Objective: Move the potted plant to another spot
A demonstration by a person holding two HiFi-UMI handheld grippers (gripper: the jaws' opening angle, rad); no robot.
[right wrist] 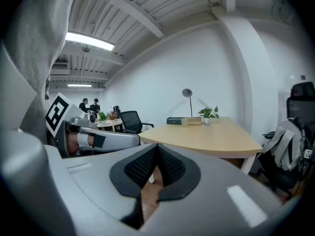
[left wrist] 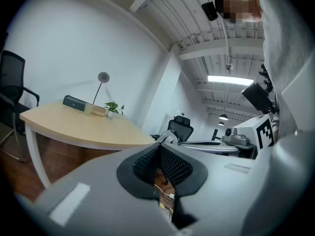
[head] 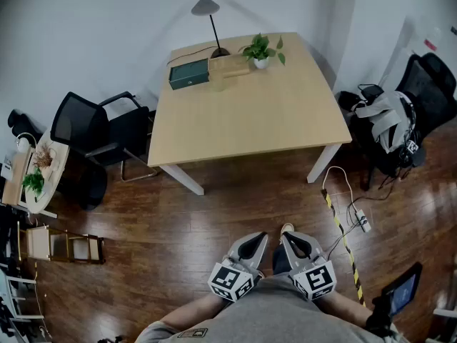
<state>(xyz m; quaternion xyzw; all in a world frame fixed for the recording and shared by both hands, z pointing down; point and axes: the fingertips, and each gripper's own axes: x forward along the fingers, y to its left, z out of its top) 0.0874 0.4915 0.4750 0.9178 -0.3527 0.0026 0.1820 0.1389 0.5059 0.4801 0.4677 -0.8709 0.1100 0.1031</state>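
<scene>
The potted plant [head: 261, 51], green leaves in a small white pot, stands at the far edge of the light wooden table [head: 271, 113]. It also shows small and distant as the plant [left wrist: 112, 108] in the left gripper view and the plant [right wrist: 208, 114] in the right gripper view. My left gripper [head: 255, 241] and right gripper [head: 289, 239] are held side by side close to my body, over the wooden floor and well short of the table. Both are shut with nothing between the jaws: left gripper [left wrist: 160, 146], right gripper [right wrist: 156, 149].
On the table beside the plant lie a dark green box [head: 189, 73], a wooden box [head: 229, 66] and a desk lamp [head: 208, 9]. Black chairs stand at left [head: 100, 131] and right [head: 421, 91]. A cable and power strip [head: 360, 220] and striped tape [head: 341, 238] lie on the floor.
</scene>
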